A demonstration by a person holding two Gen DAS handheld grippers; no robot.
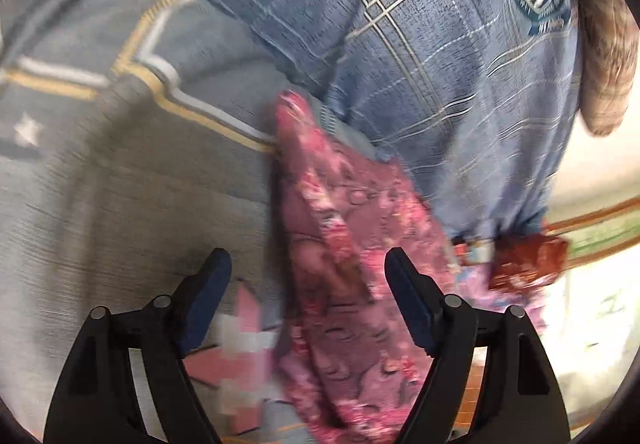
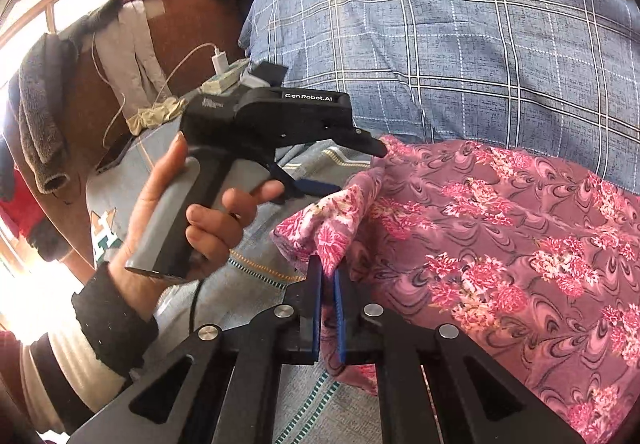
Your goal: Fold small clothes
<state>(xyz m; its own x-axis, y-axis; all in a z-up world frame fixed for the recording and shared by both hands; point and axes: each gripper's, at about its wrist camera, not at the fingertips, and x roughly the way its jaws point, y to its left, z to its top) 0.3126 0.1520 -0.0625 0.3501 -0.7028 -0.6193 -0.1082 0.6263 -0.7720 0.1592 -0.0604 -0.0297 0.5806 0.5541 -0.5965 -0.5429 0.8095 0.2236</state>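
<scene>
A pink floral garment point(image 2: 500, 236) hangs in front of the person's blue plaid shirt point(image 2: 440, 55). My right gripper point(image 2: 326, 264) is shut on a folded edge of the garment near its left corner. In the left wrist view the same garment point(image 1: 344, 244) hangs as a narrow strip, blurred by motion. My left gripper point(image 1: 308, 258) is open and empty, with the cloth lying beyond the gap between its fingers. The left gripper also shows in the right wrist view point(image 2: 340, 167), held by a hand, its upper fingertip close to the garment's top edge.
A grey bedspread point(image 1: 120, 183) with yellow and white stripes lies below. A brown headboard point(image 2: 120, 83) draped with towels and a charger cable stands at the left. A pink patterned cloth point(image 1: 240, 356) lies on the bed near the left gripper.
</scene>
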